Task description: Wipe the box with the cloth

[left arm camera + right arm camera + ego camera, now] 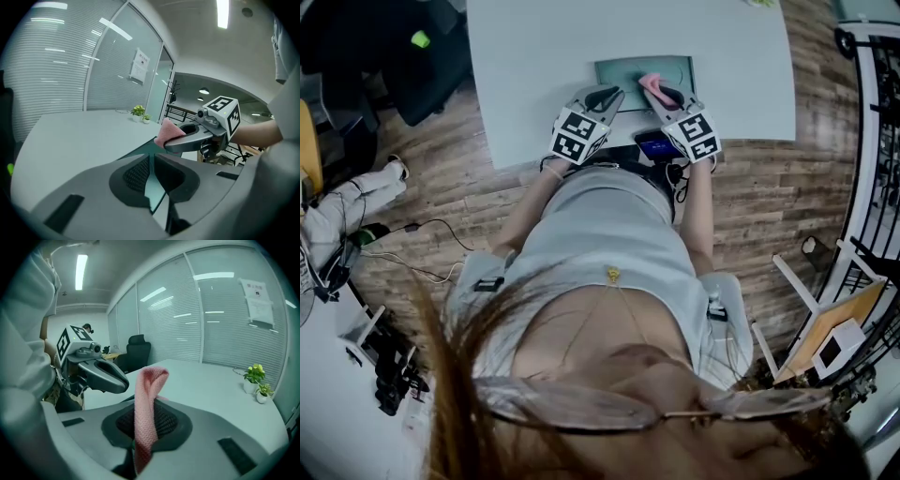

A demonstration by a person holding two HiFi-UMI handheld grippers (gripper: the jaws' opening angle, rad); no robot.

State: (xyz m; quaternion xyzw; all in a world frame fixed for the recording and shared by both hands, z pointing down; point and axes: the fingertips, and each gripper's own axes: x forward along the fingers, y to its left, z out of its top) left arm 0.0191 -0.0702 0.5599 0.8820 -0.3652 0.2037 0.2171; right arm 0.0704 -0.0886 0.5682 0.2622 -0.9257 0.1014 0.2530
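With the box (626,69) at the middle of the counter's (534,56) near edge, pinched at its rim by the closed left claw (152,161), and the pink cloth (150,380) clamped in the right claw (143,416), wiping seems about to start, so the cloth should next be lowered onto the box.

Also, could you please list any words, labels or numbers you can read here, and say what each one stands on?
No text is readable.
Wall sheet: printed lines, too small to read.
Left cube and right cube: square markers only, no letters.
Lit screen: too blurred to read.
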